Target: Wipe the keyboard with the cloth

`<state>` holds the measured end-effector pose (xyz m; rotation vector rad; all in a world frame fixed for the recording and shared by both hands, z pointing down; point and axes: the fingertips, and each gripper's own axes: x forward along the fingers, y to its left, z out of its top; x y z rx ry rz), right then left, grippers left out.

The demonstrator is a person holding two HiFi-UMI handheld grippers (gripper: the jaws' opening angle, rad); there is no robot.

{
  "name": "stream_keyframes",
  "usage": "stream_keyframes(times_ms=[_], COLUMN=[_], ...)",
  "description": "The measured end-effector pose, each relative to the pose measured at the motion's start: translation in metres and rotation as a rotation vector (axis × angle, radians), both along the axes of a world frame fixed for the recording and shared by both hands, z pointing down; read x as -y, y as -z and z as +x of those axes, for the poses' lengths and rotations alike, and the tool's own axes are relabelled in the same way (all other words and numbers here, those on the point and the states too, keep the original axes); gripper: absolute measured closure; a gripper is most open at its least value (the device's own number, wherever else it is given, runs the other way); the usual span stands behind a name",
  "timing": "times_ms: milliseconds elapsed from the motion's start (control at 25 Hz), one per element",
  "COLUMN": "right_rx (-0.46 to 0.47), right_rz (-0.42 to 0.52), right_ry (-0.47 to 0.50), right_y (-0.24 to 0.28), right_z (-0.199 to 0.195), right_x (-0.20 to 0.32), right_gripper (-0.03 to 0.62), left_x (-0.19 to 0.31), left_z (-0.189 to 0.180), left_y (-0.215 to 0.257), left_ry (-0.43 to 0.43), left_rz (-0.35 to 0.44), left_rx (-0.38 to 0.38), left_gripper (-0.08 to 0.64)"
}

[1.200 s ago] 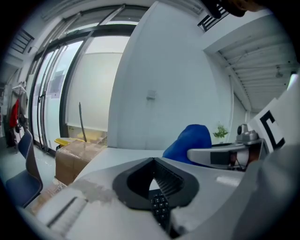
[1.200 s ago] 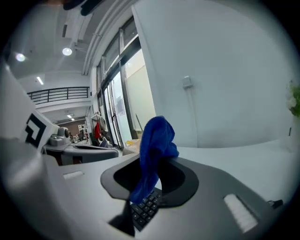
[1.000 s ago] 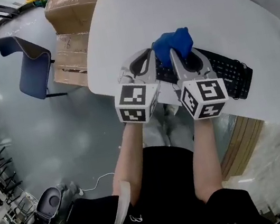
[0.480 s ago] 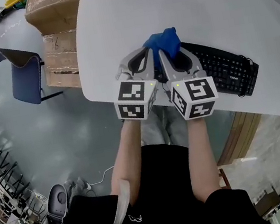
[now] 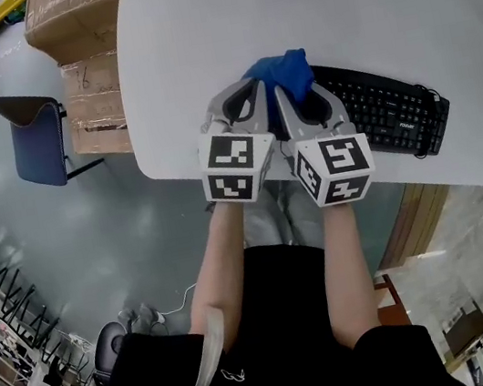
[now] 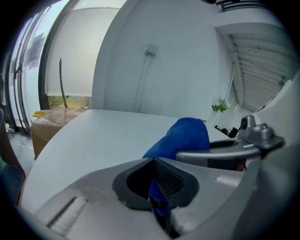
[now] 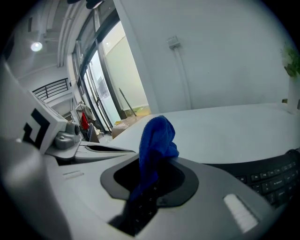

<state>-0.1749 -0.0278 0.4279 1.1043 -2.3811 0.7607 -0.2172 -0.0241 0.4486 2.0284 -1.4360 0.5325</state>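
Only the gripper views show the grips: the left gripper (image 6: 158, 206) has its jaws pinched shut on a thin fold of the blue cloth (image 6: 185, 136), and the right gripper (image 7: 143, 199) is closed on another fold, with keys of the black keyboard (image 7: 276, 180) just beside it. The head view shows both side by side at the keyboard's left end, the cloth bunched there past their tips; off the white table (image 5: 329, 6) beyond that end stand cardboard boxes (image 5: 73, 23) and a blue chair (image 5: 32, 132)
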Motion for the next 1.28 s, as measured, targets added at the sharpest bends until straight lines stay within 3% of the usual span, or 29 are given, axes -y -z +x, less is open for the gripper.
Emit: stream_keyframes(times_ms=[360, 960, 1280], right_rx=[-0.001, 0.044, 0.032], right_rz=[0.001, -0.028, -0.029], right_ry=[-0.02, 0.09, 0.112], right_y=[-0.01, -0.01, -0.011], right_z=[0.003, 0.025, 0.038], right_x=[0.0, 0.001, 0.001], right_gripper=[0.5, 0.5, 0.499], left_x=[0.001, 0.004, 0.009], left_z=[0.005, 0.026, 0.039], left_y=[-0.013, -0.004, 0.001], left_ry=[-0.018, 0.08, 0.102], left_rz=[-0.017, -0.018, -0.011], left_rx=[0.013, 0.088, 0.087], left_gripper=[0.563, 0.565, 0.563])
